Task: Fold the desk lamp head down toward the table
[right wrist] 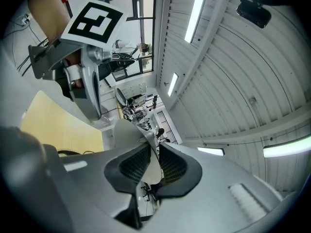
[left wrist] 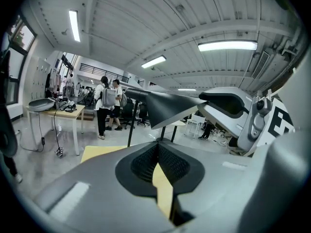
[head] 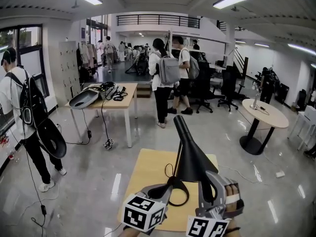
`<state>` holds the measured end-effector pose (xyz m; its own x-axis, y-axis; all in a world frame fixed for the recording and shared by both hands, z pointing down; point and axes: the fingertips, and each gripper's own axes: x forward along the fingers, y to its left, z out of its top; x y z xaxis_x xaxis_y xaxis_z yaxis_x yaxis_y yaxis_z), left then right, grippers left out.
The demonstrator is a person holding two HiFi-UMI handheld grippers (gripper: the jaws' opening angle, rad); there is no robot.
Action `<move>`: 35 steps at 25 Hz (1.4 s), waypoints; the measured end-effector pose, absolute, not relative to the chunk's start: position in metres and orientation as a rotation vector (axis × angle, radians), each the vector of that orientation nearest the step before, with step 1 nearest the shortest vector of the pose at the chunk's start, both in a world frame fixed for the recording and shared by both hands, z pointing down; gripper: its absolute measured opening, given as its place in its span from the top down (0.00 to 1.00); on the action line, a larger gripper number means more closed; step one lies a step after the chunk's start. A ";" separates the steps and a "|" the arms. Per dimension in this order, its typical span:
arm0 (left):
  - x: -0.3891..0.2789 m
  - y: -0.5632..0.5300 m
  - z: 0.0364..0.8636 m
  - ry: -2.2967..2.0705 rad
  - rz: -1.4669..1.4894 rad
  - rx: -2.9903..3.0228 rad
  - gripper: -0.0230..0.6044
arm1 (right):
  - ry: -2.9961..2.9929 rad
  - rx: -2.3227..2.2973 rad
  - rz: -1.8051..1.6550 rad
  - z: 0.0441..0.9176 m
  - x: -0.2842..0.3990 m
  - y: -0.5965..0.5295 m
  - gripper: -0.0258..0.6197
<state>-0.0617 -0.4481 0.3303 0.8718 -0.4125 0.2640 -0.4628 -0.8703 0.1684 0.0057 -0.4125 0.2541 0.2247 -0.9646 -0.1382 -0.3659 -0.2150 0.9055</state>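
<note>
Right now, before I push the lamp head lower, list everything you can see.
desk lamp: one, black, standing on the near table.
near table: one, yellow wood, under both grippers.
far table: one, wood top, white legs, left, carrying gear.
round table: one, pale, right.
office chairs: several, black, middle distance.
people: several, one near left, two with backpacks centre, more behind.
left gripper: one, grey, shut, empty, beside the lamp.
right gripper: one, grey, shut on the desk lamp's shade rim.
</note>
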 end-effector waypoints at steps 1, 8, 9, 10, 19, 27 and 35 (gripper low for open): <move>-0.060 -0.447 0.334 -0.672 0.325 2.815 0.93 | -1.249 1.721 -0.971 0.258 0.006 -0.412 0.87; -0.053 -0.446 0.341 -0.684 0.348 2.812 0.93 | -1.272 1.705 -0.939 0.286 0.010 -0.409 0.87; -0.050 -0.442 0.339 -0.687 0.350 2.812 0.93 | -1.276 1.703 -0.935 0.290 0.011 -0.409 0.87; -0.047 -0.438 0.338 -0.691 0.352 2.812 0.93 | -1.279 1.701 -0.931 0.294 0.011 -0.408 0.86; -0.054 -0.432 0.336 -0.705 0.378 2.807 0.93 | -1.314 1.684 -0.889 0.331 0.017 -0.402 0.85; -0.044 -0.427 0.362 -0.711 0.401 2.818 0.93 | -1.317 1.660 -0.871 0.361 0.026 -0.410 0.82; -0.021 -0.436 0.387 -0.739 0.428 2.834 0.93 | -1.316 1.614 -0.846 0.401 0.046 -0.435 0.78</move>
